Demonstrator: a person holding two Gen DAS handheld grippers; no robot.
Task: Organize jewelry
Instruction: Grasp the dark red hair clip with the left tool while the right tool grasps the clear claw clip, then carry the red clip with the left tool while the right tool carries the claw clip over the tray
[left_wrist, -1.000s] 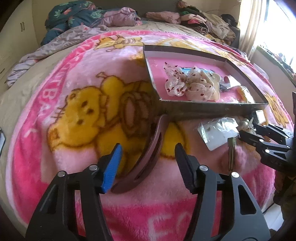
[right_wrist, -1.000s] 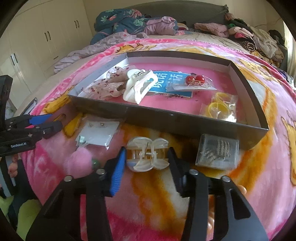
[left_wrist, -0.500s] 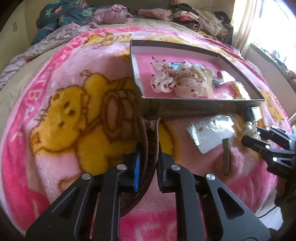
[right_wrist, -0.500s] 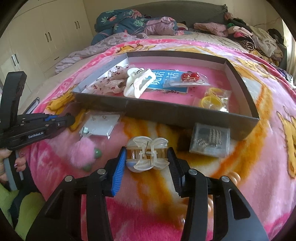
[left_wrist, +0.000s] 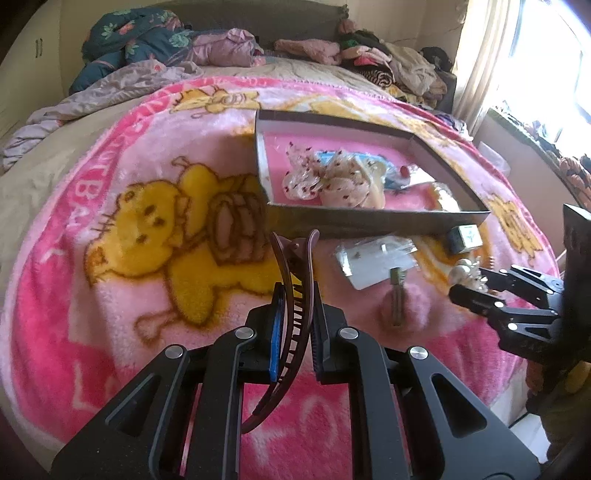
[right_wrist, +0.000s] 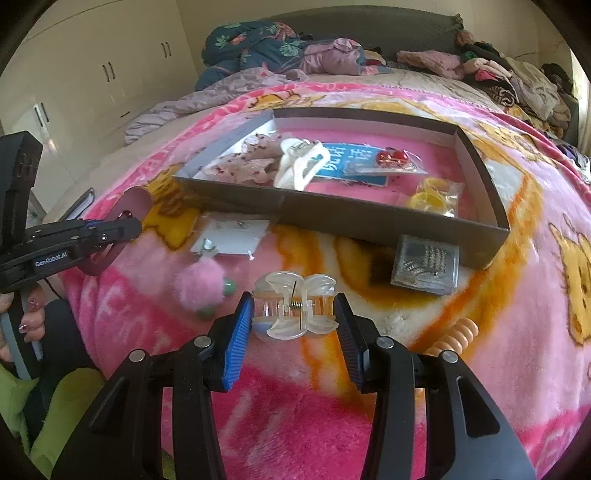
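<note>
My left gripper (left_wrist: 297, 291) is shut on a long mauve hair clip (left_wrist: 295, 258), held edge-on above the pink blanket. The right wrist view shows that gripper (right_wrist: 122, 229) at the left with the mauve clip (right_wrist: 135, 199) in it. My right gripper (right_wrist: 293, 300) is shut on a clear claw clip (right_wrist: 293, 286), lifted just off the blanket. It appears at the right of the left wrist view (left_wrist: 469, 282). A grey open box (right_wrist: 369, 218) lies beyond both grippers. It holds a spotted scrunchie (right_wrist: 243, 166), a white claw clip (right_wrist: 301, 166), red earrings (right_wrist: 391, 158) and yellow rings (right_wrist: 430, 197).
On the blanket before the box lie an earring card (right_wrist: 232, 240), a pink pompom (right_wrist: 199, 284), a clear case of studs (right_wrist: 424, 264) and an orange beaded piece (right_wrist: 454, 334). Clothes are piled at the head of the bed (right_wrist: 280, 48). A person's hand (right_wrist: 31, 314) holds the left gripper.
My left gripper closed on the mauve clip and raised it off the blanket, turning it edge-on. My right gripper, still gripping the clear clip, drew back and rose a little.
</note>
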